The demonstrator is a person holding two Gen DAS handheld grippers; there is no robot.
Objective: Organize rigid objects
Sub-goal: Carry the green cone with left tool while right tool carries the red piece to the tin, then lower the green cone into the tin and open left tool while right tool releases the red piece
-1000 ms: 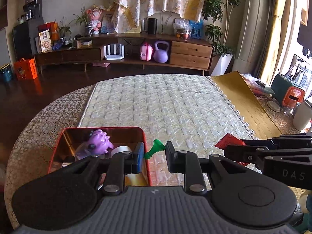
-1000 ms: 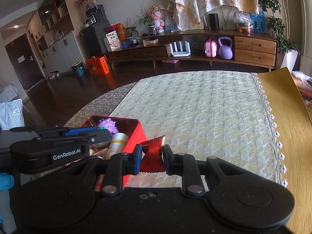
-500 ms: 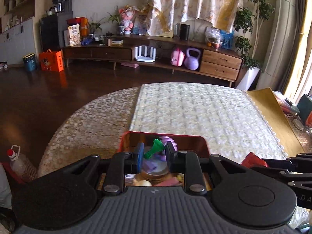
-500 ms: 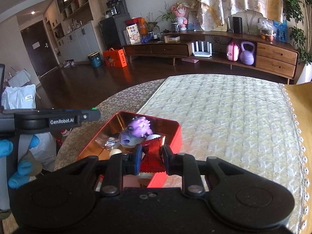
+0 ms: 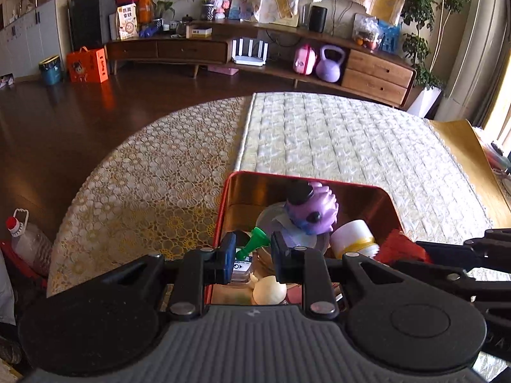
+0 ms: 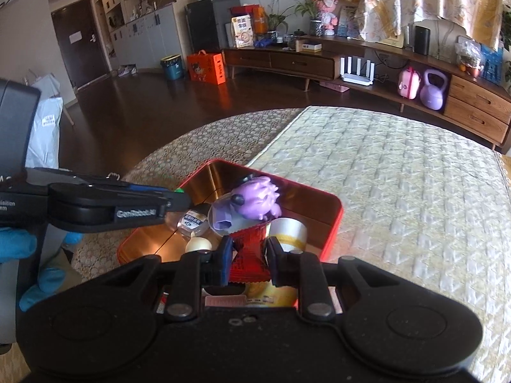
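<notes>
Quilted cloth [image 5: 335, 140] lies bare beyond the red tin [image 5: 391, 201], where a purple toy [image 5: 314, 212] is kept. Above it, a green piece [image 5: 254, 242] is clamped by the left gripper [image 5: 252, 252], a red sachet [image 6: 247, 252] by the right gripper [image 6: 247, 250].
</notes>
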